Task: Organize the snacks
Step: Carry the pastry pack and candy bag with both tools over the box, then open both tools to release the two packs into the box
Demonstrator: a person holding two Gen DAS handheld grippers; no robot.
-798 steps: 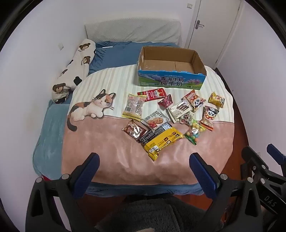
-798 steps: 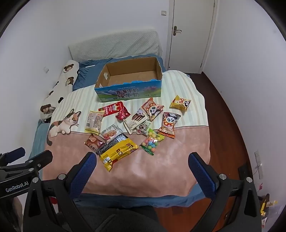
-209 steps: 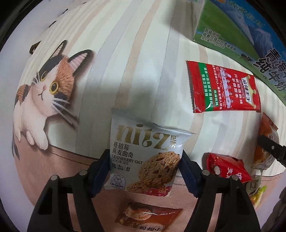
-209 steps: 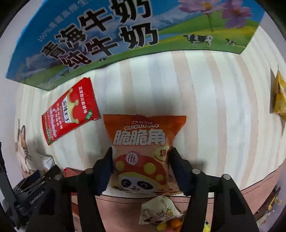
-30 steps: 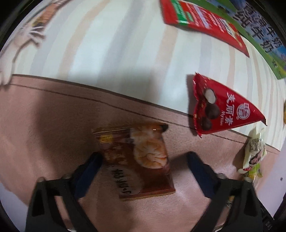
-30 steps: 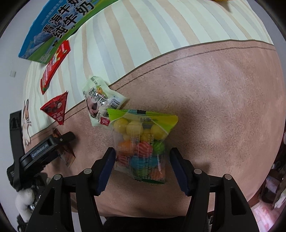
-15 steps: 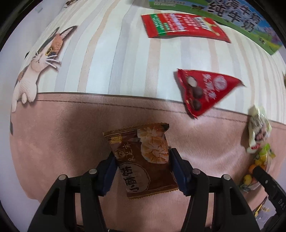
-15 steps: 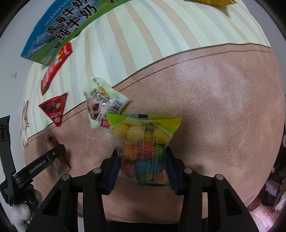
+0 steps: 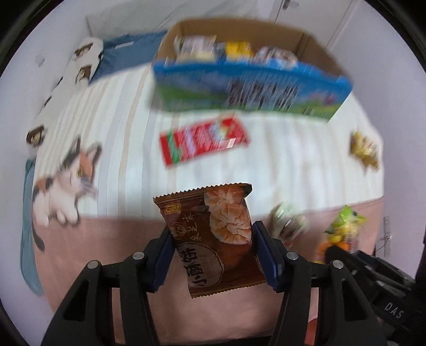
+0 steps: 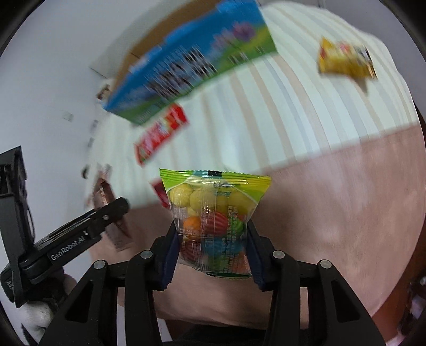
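Left wrist view showed the box point(image 9: 250, 87) straight ahead beyond both closed grippers, left gripper point(image 9: 213, 255) clamping the pastry packet point(image 9: 213, 239), right gripper point(image 10: 211, 250) the candy bag point(image 10: 213, 213).

A bedroom in a home. Shown by a bed point(image 9: 306, 165) with a striped cover and a printed cat point(image 9: 66, 181), a blue sheet point(image 9: 125, 57) and a grey pillow point(image 9: 138, 21) at the head, a long bear-print cushion point(image 9: 72, 74) along the white wall, and a white door point(image 9: 306, 10) behind.
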